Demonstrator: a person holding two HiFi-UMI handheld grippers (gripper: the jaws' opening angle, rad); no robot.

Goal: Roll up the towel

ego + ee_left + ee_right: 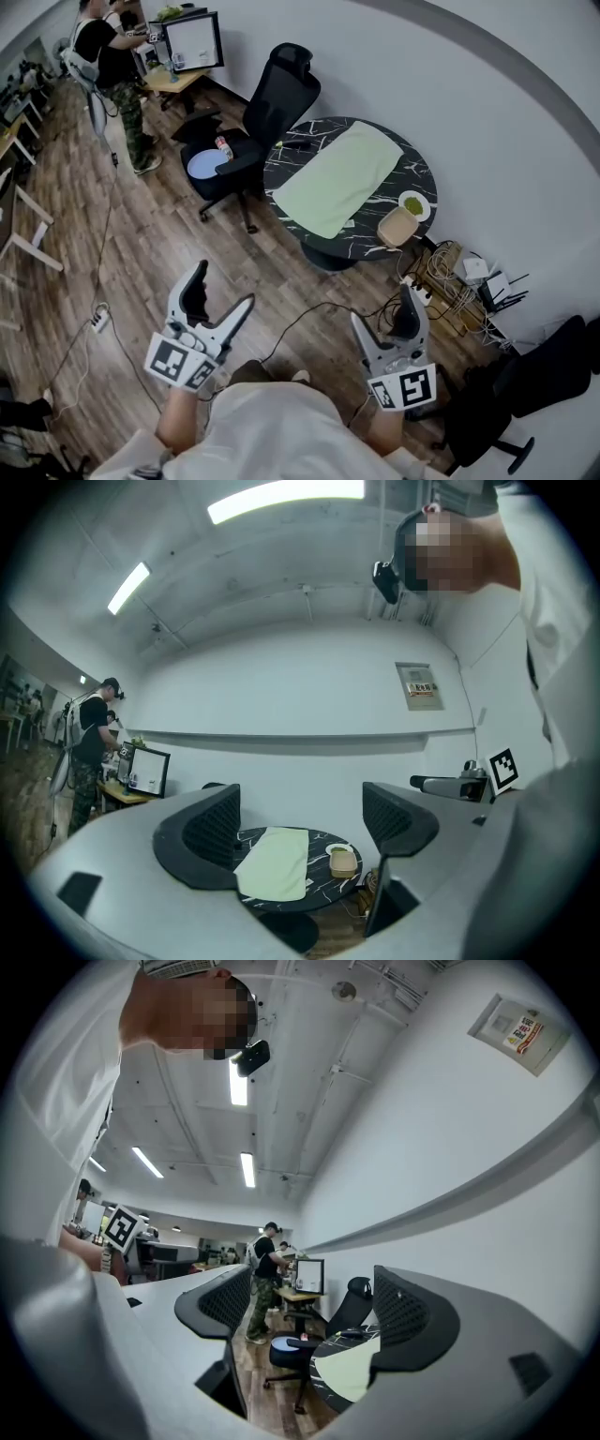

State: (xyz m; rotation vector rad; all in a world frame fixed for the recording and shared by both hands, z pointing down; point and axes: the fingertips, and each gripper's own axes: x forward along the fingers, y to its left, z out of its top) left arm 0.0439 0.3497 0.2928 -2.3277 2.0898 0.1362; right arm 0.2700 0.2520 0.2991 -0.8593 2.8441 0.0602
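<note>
My left gripper [223, 286] and right gripper [380, 305] both hang over the wooden floor [141, 253], well apart from the round table [291, 161]. Each has its jaws spread wide with nothing between them. The pale green towel [337, 178] lies flat and unrolled across the middle of the tabletop (its near end reaches the near edge). A bowl [413, 203] and a tan box [397, 226] sit by the right edge.
</note>
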